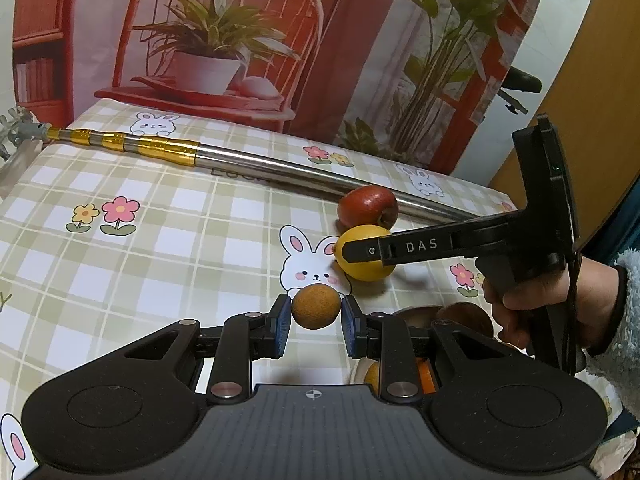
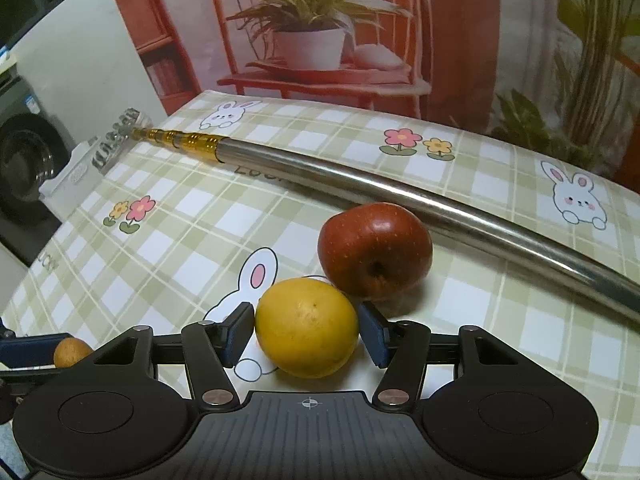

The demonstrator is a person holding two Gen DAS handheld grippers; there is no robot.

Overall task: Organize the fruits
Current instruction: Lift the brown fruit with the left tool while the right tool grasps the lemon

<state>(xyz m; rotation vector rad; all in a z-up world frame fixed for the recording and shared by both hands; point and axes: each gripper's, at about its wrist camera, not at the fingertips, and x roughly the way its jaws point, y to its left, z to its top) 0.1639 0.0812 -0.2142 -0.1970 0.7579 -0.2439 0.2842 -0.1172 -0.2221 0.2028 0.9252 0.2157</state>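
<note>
Lemon (image 2: 307, 328), smooth yellow, sits just beside a glossy red apple (image 2: 374, 248).

Black plastic gripper (image 1: 316, 317) with blue fingertip pads (image 1: 283, 322), silver screws; another gripper (image 1: 352, 249) marked "DAS"; fluffy pale-blue sleeve (image 1: 624, 320).

Red apple (image 2: 374, 250), yellow lemon (image 2: 307, 328), green-checked tablecloth (image 2: 168, 240)

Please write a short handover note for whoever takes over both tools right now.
Left tool: fingers around the small brown fruit, contact unclear.
Right tool: fingers flank the yellow citrus, seemingly touching it; it looks to rest on the tablecloth.
Red apple lies loose just behind the citrus, before the metal pole.
A bowl with fruit sits near the left tool.
Left: three fruits unsorted.
</note>
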